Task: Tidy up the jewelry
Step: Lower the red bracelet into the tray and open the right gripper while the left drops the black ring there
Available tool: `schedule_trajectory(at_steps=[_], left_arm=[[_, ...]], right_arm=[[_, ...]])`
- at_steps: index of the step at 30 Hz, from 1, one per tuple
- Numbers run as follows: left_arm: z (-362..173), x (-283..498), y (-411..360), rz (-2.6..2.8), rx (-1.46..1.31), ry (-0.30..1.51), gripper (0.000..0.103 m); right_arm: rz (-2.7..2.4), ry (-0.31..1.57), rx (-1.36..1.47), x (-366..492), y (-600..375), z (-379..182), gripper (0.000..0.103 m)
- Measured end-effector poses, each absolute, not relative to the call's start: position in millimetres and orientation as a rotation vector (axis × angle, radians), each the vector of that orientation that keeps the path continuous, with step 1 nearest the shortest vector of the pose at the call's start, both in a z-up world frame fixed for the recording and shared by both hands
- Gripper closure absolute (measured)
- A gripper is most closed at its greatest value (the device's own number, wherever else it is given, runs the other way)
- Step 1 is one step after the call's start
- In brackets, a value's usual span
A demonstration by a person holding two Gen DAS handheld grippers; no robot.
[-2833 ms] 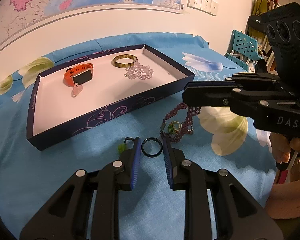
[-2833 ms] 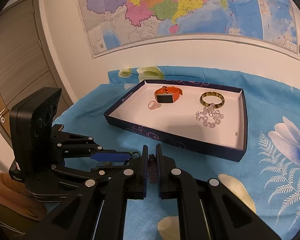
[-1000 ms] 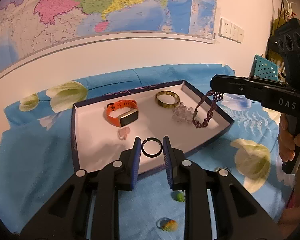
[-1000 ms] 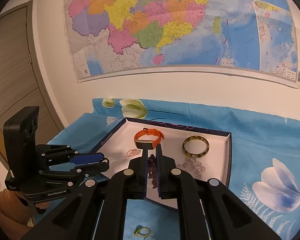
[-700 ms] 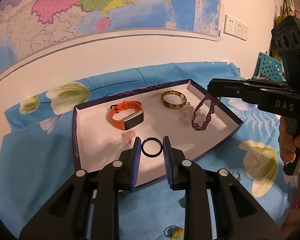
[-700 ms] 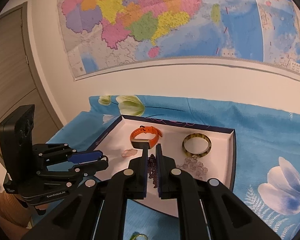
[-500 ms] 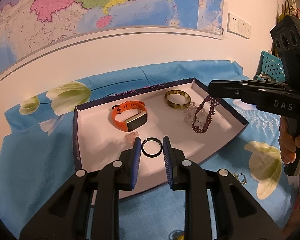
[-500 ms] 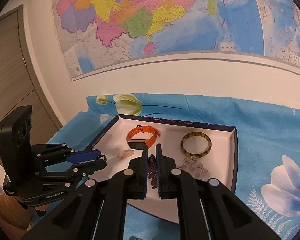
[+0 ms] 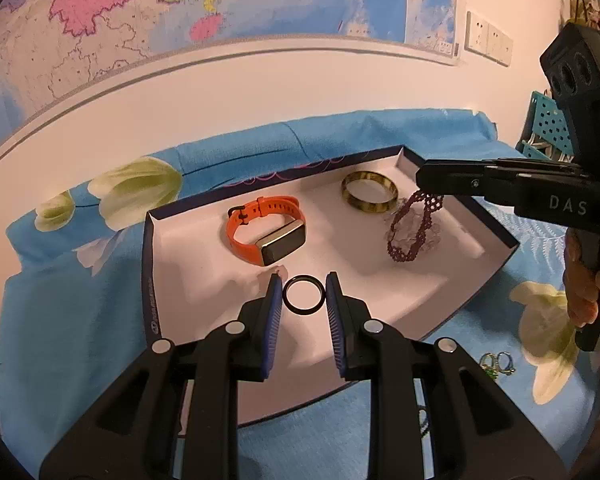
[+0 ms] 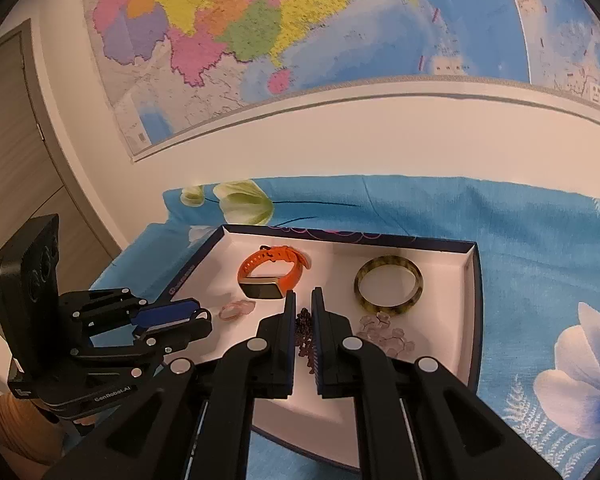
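- Nearly three seconds back, both grippers sit low over the blue flowered cloth among the loose pieces; now both hang over the white floor of the tray, each carrying something.
- The left gripper is clenched on a black ring, the ring pinched across its width between the blue fingers, above the near part of the tray just in front of the orange watch band.
- The right gripper is pressed nearly closed on a maroon beaded bracelet, which dangles from its tips over the clear bead cluster, beside the yellow-green bangle.
- Over the last second both have come forward and a little lower over the tray, and neither grip has eased.
- My reading: the carry is done, and lowering and letting go remain.
- Small green rings lie outside on the cloth, so more trips are likely.
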State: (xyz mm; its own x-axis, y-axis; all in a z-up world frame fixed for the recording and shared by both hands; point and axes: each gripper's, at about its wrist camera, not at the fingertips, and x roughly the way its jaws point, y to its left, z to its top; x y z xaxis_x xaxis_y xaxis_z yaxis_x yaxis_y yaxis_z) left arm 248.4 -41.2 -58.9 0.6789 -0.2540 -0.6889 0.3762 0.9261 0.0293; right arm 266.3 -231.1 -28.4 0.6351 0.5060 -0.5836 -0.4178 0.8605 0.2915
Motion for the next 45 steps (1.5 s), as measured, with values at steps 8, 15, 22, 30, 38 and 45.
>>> schedule_trajectory(at_steps=[8,15,22,30,38,45], left_arm=[[-67.3,255.4,-43.9,-0.35,0.19,0.765,0.08],[-75.6,264.6,-49.1,-0.34,0.212,0.789,0.08],[-84.4,271.7,-52.8,-0.329,0.227,0.815,0.08],[-88.3,276.1,-56.1,-0.325,0.23,0.829,0.08],[-77.2,270.0,-46.5,-0.319,0.191,0.794,0.077],[-51.5,243.9,-33.5,-0.309,0.158,0.713,0.07]], right_arm=[[0.508,0.725,0.152,276.2,-236.8,-35.9,0.097],[0.476,0.739,0.164,283.0,-243.4,-42.0,0.097],[0.448,0.766,0.177,289.6,-250.8,-51.3,0.097],[0.412,0.791,0.185,294.3,-256.2,-57.4,0.094],[0.386,0.777,0.196,285.6,-262.7,-53.5,0.082],[0.425,0.727,0.128,255.3,-253.8,-37.9,0.074]])
